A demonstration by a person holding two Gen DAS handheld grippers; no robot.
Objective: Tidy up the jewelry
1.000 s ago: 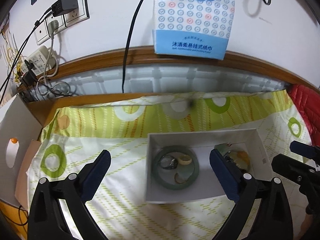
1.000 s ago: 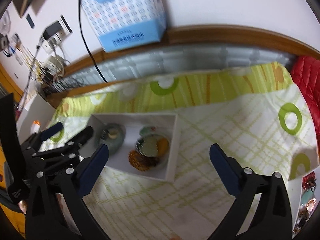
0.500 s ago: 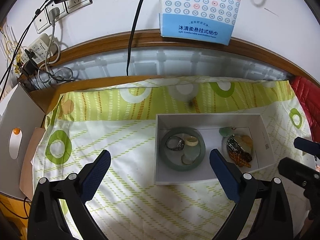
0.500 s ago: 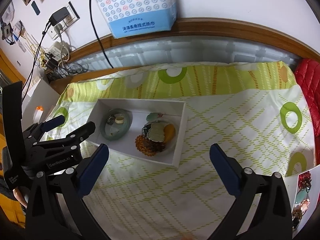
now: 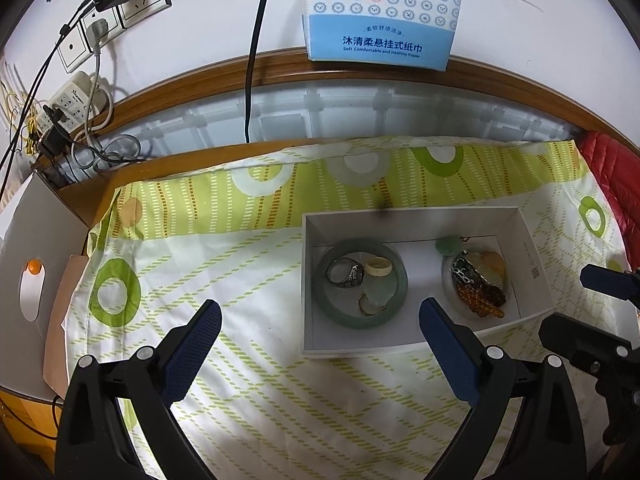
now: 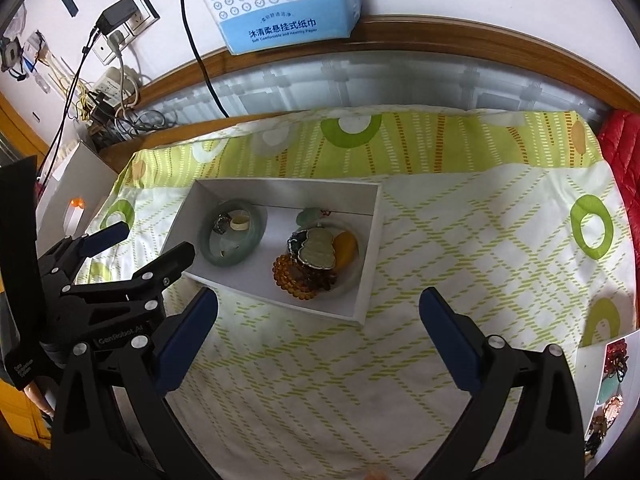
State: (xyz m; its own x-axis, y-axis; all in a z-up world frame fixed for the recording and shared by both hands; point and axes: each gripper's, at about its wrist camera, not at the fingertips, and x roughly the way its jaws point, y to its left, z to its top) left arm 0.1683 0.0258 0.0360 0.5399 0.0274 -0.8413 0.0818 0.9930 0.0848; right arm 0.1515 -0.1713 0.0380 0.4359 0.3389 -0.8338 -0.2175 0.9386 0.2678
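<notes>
Two clusters of jewelry sit in the white box on the green-patterned cloth. Largest, the jade bangle is probably stiff, slick and brittle: pinch its rim. Smaller, the amber bead string looks limp; the rings light, prone to slipping. Left tongs and right tongs hover near the box's front wall, both spread apart, holding nothing.
</notes>
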